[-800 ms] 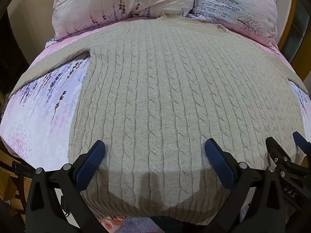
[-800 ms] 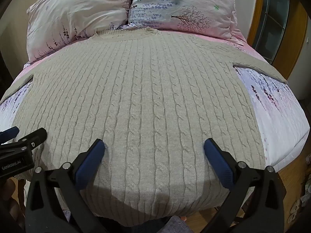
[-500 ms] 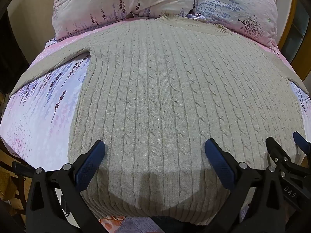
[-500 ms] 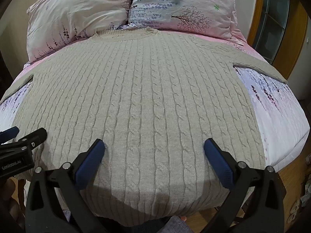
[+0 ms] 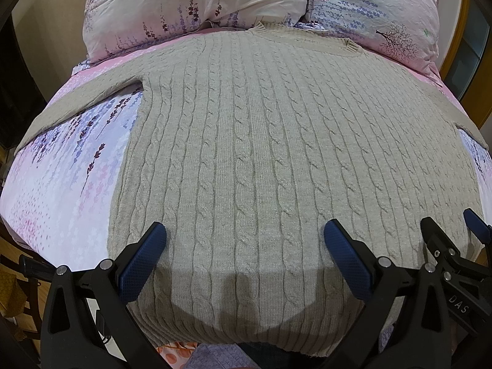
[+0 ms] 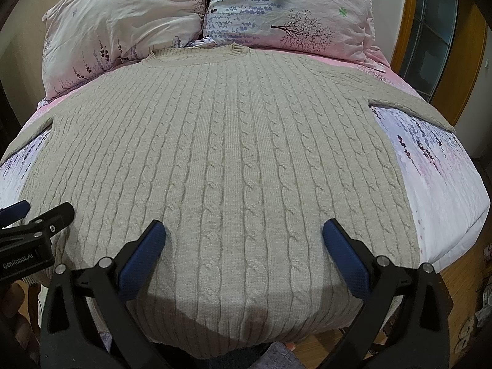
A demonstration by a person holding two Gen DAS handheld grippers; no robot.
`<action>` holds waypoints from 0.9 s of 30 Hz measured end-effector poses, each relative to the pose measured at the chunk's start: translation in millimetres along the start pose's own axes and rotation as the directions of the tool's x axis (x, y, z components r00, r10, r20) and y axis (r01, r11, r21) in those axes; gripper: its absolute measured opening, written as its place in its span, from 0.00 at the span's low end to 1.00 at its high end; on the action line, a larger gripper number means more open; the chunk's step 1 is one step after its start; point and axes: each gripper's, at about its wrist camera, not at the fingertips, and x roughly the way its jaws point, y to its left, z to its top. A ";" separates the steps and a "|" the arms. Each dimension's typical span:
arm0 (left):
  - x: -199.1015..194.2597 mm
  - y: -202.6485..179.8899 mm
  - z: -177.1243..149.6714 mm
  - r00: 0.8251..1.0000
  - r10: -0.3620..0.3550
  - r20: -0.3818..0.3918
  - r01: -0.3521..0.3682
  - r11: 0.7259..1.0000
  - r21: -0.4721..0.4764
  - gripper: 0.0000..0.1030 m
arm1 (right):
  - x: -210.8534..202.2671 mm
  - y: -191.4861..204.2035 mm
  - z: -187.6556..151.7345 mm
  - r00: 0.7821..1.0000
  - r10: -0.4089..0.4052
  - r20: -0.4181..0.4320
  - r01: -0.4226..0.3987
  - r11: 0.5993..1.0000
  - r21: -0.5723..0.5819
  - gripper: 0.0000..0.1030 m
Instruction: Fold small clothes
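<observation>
— Where's the garment?

— The beige cable-knit sweater (image 5: 276, 153) lies flat and face up on the bed with the pink and lavender floral sheet (image 5: 70, 178). Its ribbed collar is at the head end, just touching the two floral pillows (image 6: 209, 9); its hem reaches the foot edge nearest me. Each sleeve runs out sideways toward a side edge of the bed.

— And how are you holding the tools?

— Both tilted downward over the hem, side by side. My left gripper (image 5: 244, 246) hangs above the hem's left half, its blue-padded fingers (image 5: 144, 261) spread wide, with nothing between them. My right gripper (image 6: 243, 246) hangs above the right half, fingers (image 6: 344, 258) equally wide apart, also gripping nothing.

— Are the pads on the knit?

— I can't tell whether any tip touches it; no fabric is pinched or lifted. Each tool's tip shows at the edge of the other's view.
</observation>
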 end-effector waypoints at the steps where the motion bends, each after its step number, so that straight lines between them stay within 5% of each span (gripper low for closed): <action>1: 0.0 0.0 0.0 1.000 0.000 0.000 0.000 1.000 0.000 0.99 | 0.0 0.0 0.0 1.000 0.000 0.000 0.000 1.000 0.000 0.98; 27: -2.3 -1.4 1.1 1.000 0.001 0.005 -0.001 1.000 -0.001 0.99 | 0.0 0.0 -0.2 1.000 0.000 0.003 0.000 1.000 0.000 0.98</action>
